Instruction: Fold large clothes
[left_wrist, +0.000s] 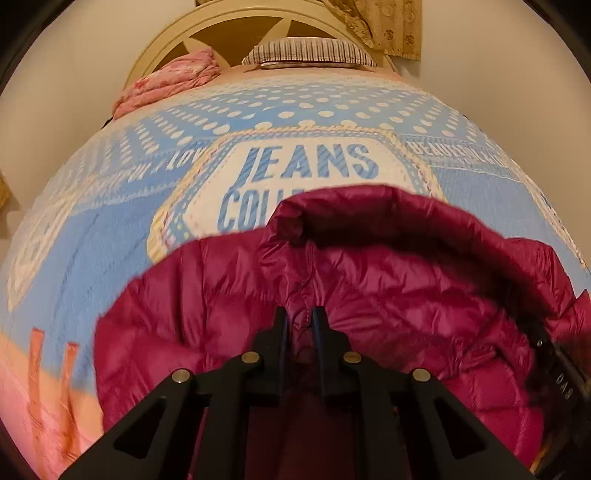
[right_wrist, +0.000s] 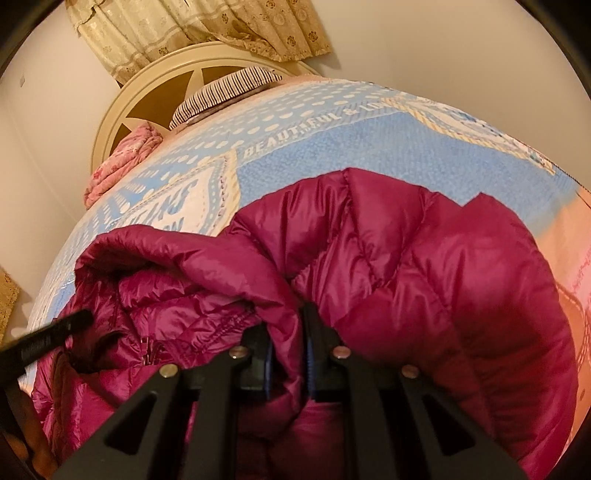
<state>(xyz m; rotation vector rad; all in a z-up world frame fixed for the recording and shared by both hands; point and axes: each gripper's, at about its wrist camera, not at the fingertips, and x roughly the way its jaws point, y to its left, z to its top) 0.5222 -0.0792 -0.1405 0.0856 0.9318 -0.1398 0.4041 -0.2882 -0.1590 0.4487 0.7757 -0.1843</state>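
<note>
A big bed (left_wrist: 110, 229) fills most of both views. Its blue blanket (right_wrist: 314, 147) has white dots and big letters on it. It stretches far out in front of both grippers.

On the blanket lies a puffy, shiny dark red jacket (left_wrist: 388, 266). It is the thing to fold. It sits right under and just in front of both grippers, bunched up in soft lumps. In the right wrist view the jacket (right_wrist: 424, 258) bulges up to the right of the fingers, and a rolled part of it lies to their left.

Far ahead of the grippers, at the end of the bed, stands a round cream headboard (left_wrist: 221, 22). A striped pillow (left_wrist: 310, 51) leans near it. A pink bundle of cloth (left_wrist: 166, 81) lies to the left of the pillow. A yellow curtain with flowers (right_wrist: 207, 26) hangs on the wall behind.

The left gripper (left_wrist: 300, 314) has its two black fingers pressed close together, and a small fold of the jacket with a seam is pinched between them.

The right gripper (right_wrist: 288, 314) is also squeezed tight, and a thick fold of the jacket is caught between its fingers.

In the right wrist view, a black blurry bar, which looks like part of the left gripper, pokes in from the left edge, touching the jacket there.
</note>
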